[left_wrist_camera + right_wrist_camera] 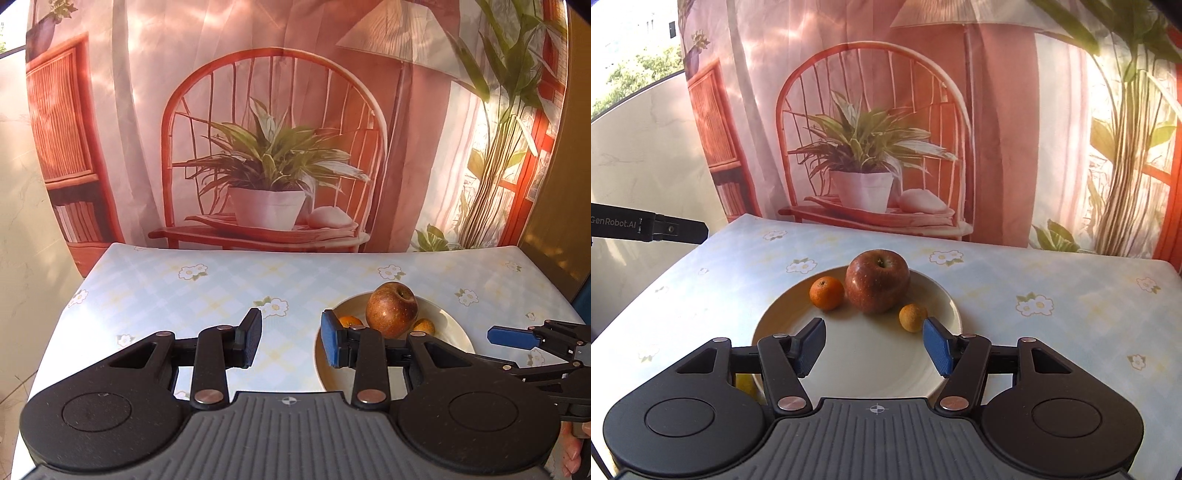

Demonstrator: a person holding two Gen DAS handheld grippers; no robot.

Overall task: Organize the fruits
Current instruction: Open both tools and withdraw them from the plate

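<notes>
my right gripper (874,345): parted, empty, over plate (857,365) | left gripper (291,341): pads apart, empty, beside plate | apple (877,286), orange (826,292), small yellowish fruit (913,317): on plate | yellow thing at plate's near-left edge: unclear, maybe left

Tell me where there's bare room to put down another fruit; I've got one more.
Free: the plate's near half, before the apple, and the tablecloth right of it. Crowded: the far side, where apple, orange and small yellow fruit cluster.

A table (1034,332) (floral checked cloth) carries one pale plate (783,325) with fruit.
</notes>
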